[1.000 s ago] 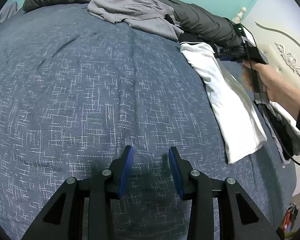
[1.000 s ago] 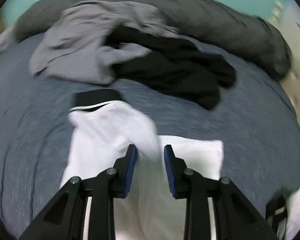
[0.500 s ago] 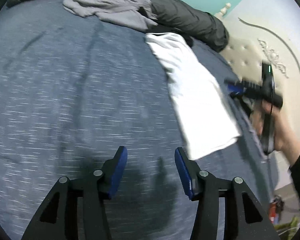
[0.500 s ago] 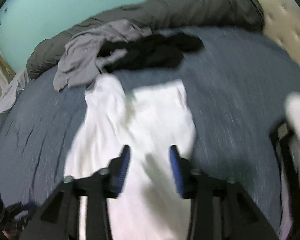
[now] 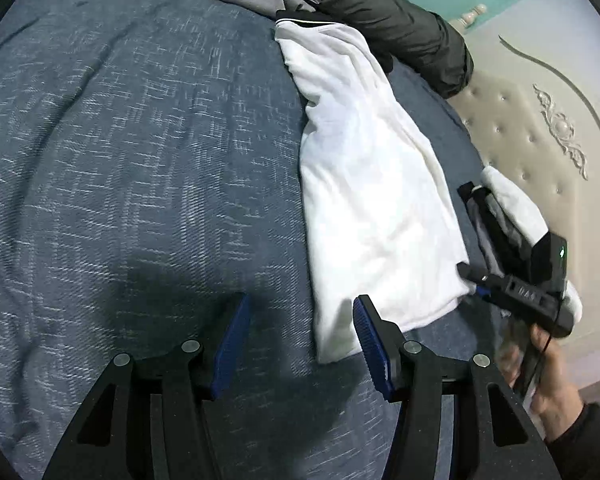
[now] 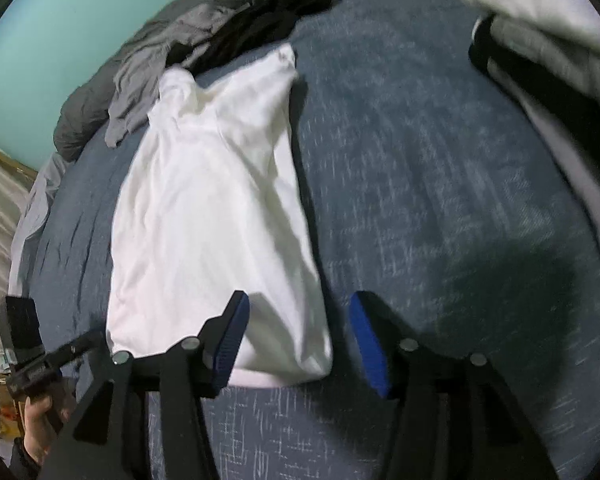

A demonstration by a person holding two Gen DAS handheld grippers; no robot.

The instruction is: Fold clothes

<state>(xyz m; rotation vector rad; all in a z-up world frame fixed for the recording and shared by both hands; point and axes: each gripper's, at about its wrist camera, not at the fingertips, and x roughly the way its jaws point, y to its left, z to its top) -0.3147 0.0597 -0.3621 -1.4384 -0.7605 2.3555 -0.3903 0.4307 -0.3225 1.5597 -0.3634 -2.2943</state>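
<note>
A white garment (image 5: 376,200), folded lengthwise, is lying on the blue bedspread (image 5: 140,160). Both the left gripper (image 5: 300,344) and right gripper (image 6: 296,340) are opening, empty, at the garment's near hem. Risk: pads pinching only the top layer, or bedspread too.

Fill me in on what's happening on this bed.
A person is folding clothes with a handheld tool in each hand. A white garment, folded into a long strip, lies flat on the blue bedspread. Both tools hover at its near end, the left tool and the right tool, jaws opening, gripping nothing. Grey clothes and black clothes wait near the dark duvet.
</note>
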